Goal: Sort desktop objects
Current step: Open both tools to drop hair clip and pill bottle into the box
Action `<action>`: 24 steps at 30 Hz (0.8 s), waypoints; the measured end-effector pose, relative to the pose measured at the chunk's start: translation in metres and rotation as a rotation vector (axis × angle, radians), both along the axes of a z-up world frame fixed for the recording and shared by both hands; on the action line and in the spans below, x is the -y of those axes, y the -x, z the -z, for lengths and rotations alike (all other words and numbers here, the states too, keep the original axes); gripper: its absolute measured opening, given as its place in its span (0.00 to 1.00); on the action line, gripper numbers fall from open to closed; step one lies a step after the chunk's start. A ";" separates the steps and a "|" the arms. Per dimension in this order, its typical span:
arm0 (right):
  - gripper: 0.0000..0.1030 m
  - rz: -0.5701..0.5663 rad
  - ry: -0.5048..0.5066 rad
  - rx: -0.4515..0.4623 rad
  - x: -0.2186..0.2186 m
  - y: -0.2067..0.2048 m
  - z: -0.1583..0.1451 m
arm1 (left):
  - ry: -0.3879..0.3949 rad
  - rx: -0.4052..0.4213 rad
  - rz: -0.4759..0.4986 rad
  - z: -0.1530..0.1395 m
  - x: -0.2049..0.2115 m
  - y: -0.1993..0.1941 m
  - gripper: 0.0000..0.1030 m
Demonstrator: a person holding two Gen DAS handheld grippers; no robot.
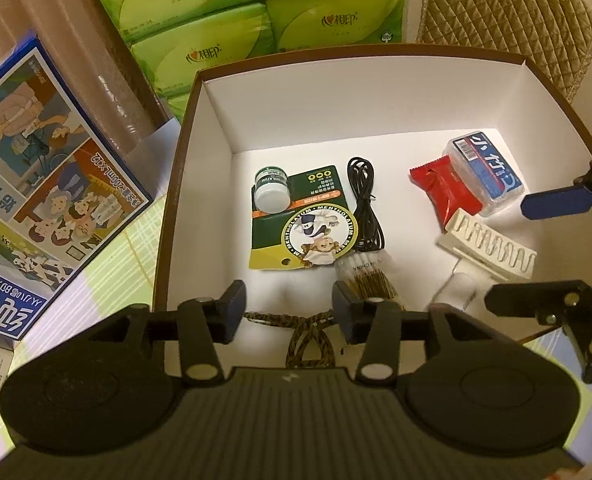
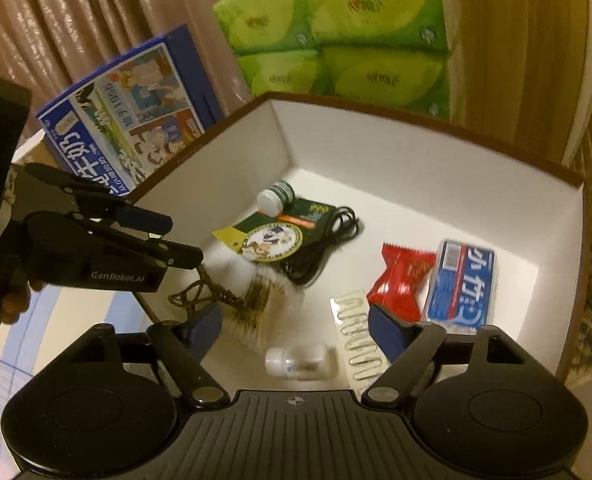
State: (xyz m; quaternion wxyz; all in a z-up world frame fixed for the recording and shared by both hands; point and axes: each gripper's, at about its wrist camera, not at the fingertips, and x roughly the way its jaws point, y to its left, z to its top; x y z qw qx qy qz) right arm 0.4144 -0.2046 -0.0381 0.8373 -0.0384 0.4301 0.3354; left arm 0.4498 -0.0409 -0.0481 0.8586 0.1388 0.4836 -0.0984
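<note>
Notably, "MENTHOLATUM" card (image 1: 296,224) in box (image 1: 335,104), both tongs (image 1: 288,312) (image 2: 296,328) released, "GenRobot.AI" alongside.

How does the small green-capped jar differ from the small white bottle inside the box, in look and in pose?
The green-capped jar is squat, with a dark green band, while the white bottle is slimmer and pale all over. The jar rests on the green card; the bottle lies on the bare floor of the box. The jar is toward the far wall; the bottle is near the front. Both lie on their side in the box.
</note>
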 end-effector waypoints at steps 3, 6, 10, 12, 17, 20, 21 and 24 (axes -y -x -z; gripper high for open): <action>0.82 0.012 0.014 -0.031 0.005 0.001 -0.002 | 0.006 0.003 0.003 -0.002 0.001 0.003 0.53; 0.95 0.026 0.034 -0.046 0.011 0.002 -0.007 | 0.009 -0.001 0.006 -0.003 0.003 0.006 0.64; 0.98 0.047 0.051 -0.059 0.018 0.003 -0.011 | 0.014 -0.005 0.009 -0.006 0.007 0.008 0.74; 0.98 0.060 0.054 -0.064 0.020 0.004 -0.013 | 0.015 -0.006 0.013 -0.008 0.010 0.008 0.78; 0.98 0.081 0.060 -0.070 0.023 0.006 -0.020 | 0.008 0.002 0.024 -0.015 0.019 0.012 0.83; 0.98 0.095 0.080 -0.077 0.023 0.007 -0.022 | 0.008 0.005 0.033 -0.020 0.022 0.014 0.83; 0.98 0.102 0.090 -0.080 0.023 0.007 -0.023 | 0.008 0.007 0.036 -0.022 0.024 0.015 0.84; 0.98 0.118 0.107 -0.084 0.025 0.008 -0.027 | 0.002 0.011 0.032 -0.027 0.026 0.019 0.85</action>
